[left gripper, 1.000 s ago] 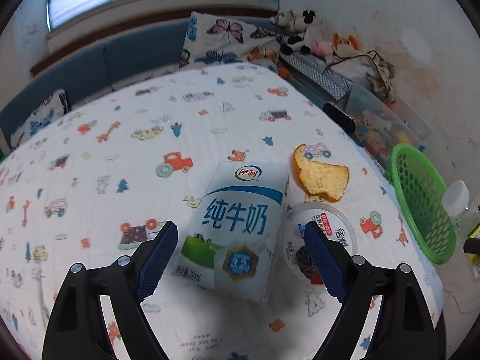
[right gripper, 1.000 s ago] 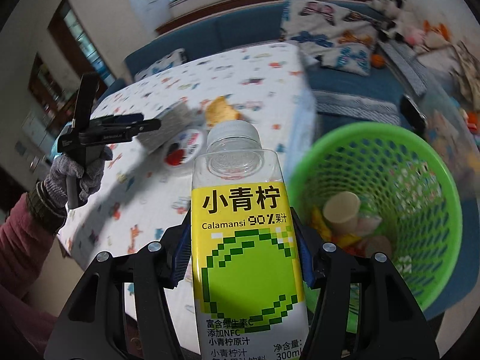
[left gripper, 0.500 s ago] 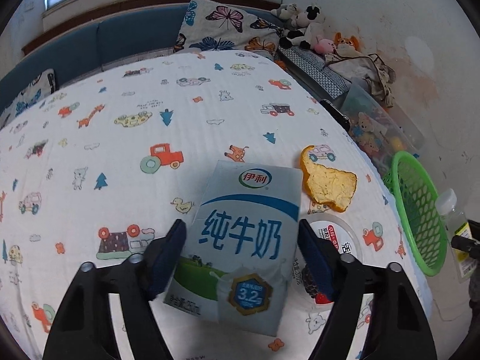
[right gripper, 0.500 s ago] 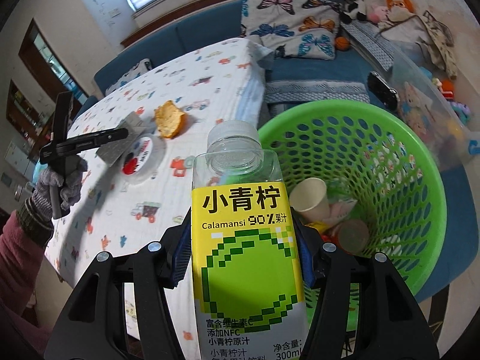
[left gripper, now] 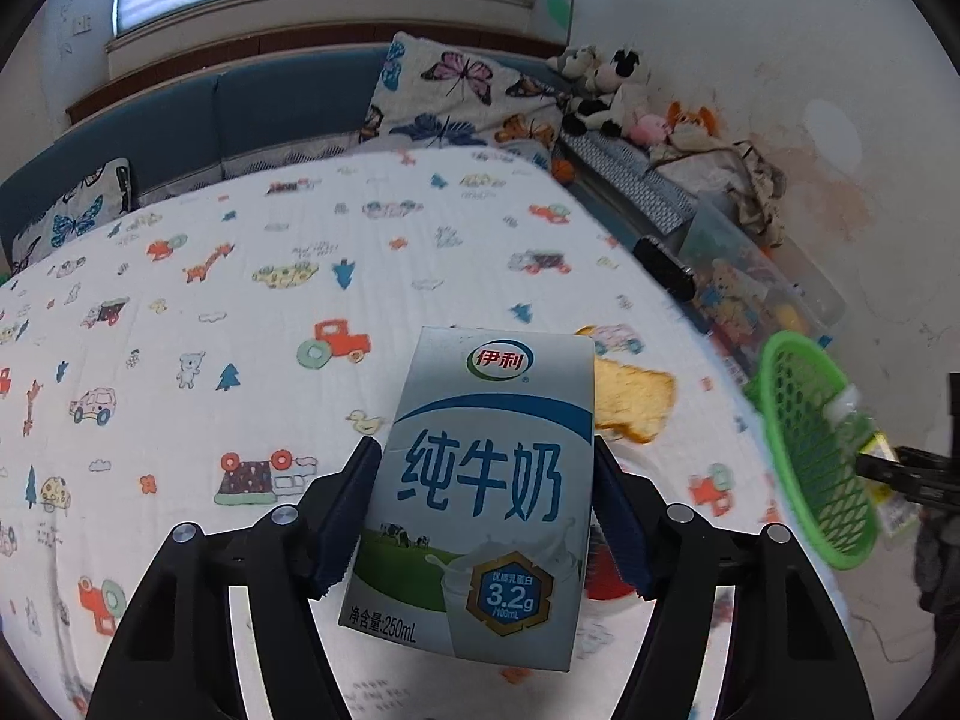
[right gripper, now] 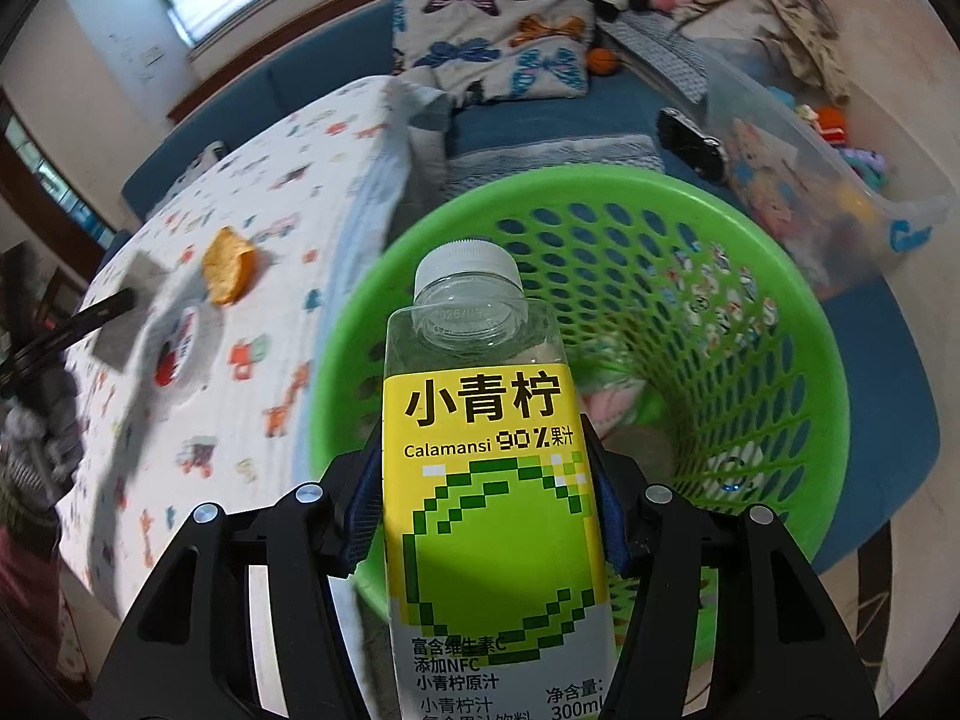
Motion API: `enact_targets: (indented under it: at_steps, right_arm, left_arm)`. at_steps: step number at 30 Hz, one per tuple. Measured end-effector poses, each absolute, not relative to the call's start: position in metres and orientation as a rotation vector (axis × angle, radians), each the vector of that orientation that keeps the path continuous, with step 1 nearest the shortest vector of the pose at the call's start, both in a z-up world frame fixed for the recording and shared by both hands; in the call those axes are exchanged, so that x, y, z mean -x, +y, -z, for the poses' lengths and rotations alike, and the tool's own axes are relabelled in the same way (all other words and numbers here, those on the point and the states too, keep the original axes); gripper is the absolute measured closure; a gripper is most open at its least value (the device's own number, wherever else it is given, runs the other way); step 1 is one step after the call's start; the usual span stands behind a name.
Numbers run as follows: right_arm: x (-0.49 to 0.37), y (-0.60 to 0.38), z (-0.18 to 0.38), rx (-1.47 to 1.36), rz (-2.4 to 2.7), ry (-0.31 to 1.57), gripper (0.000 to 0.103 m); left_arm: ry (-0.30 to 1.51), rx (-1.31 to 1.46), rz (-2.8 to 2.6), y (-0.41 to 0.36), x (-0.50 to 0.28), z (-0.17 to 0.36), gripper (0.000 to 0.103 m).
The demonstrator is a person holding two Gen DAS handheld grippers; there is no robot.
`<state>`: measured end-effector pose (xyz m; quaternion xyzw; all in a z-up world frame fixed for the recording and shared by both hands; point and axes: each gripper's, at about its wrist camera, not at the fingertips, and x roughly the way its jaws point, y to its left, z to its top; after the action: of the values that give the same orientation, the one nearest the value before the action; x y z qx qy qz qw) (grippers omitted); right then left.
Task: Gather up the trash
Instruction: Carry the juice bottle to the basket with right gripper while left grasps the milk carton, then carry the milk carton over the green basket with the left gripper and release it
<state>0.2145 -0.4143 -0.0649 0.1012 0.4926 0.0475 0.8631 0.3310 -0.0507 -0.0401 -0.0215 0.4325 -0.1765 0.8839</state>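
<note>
My left gripper [left gripper: 487, 519] is shut on a white and blue milk carton [left gripper: 480, 480] and holds it lifted above the patterned table [left gripper: 270, 312]. My right gripper [right gripper: 489, 504] is shut on a clear juice bottle with a yellow-green label [right gripper: 486, 480], held over the near rim of the green mesh basket [right gripper: 708, 252], cap pointing into it. The basket holds some cups and wrappers. An orange peel [left gripper: 633, 399] [right gripper: 227, 264] and a round lidded cup [right gripper: 177, 348] lie on the table near its right edge.
The basket [left gripper: 810, 450] stands beside the table's right edge. A blue sofa with butterfly cushions [left gripper: 456, 90], stuffed toys [left gripper: 606, 84] and a clear plastic toy bin [right gripper: 810, 180] lie behind it. A black device [right gripper: 690, 141] rests on the sofa.
My left gripper closed on the milk carton and lifted it off the table. My right gripper carried the bottle further over the basket.
</note>
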Motion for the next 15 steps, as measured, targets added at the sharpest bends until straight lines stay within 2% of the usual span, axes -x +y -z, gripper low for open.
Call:
enact_targets:
  at_steps: [8, 15]
  right_arm:
    - [-0.229, -0.44, 0.074, -0.267, -0.035, 1.009, 0.041]
    - [-0.209, -0.45, 0.062, -0.29, -0.037, 0.974, 0.04]
  left_arm:
    - [0.857, 0.049, 0.444, -0.076, -0.302, 0.014, 0.037]
    - [0.827, 0.016, 0.525, -0.116, -0.282, -0.002, 0.037]
